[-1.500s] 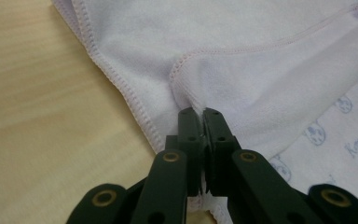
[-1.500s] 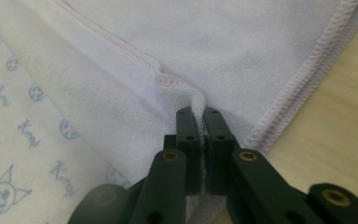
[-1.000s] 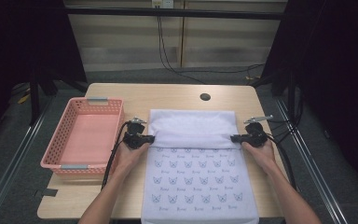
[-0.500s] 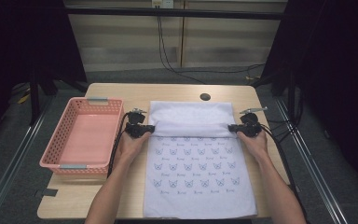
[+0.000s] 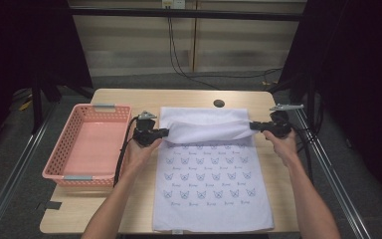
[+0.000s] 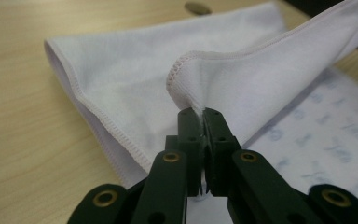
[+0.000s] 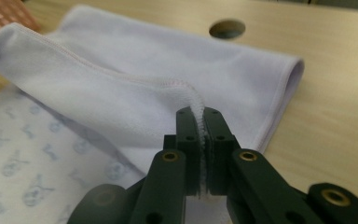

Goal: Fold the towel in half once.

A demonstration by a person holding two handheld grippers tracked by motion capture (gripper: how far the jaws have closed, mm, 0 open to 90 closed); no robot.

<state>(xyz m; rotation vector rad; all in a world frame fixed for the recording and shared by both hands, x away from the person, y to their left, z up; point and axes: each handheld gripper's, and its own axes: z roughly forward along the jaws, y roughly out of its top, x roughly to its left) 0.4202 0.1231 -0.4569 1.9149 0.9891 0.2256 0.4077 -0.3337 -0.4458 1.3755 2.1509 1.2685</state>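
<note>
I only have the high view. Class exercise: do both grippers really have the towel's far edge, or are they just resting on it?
Observer: The left gripper has its jaws shut on the towel's stitched hem, at a corner.
Operator: And the right one?
Observer: The right gripper is shut on the hem as well.
Operator: Is the cloth between them lifted?
Observer: Yes, the right gripper view shows the held edge raised above the printed layer.

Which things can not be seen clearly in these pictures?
- Cloth: small words under the printed animal faces, too small in the high view, blurred in both gripper views.
- Cloth's near edge: cut off by the high view's bottom edge.
- Table under the cloth: hidden.
- Pink basket: its outer left wall, hidden by the rim.
</note>
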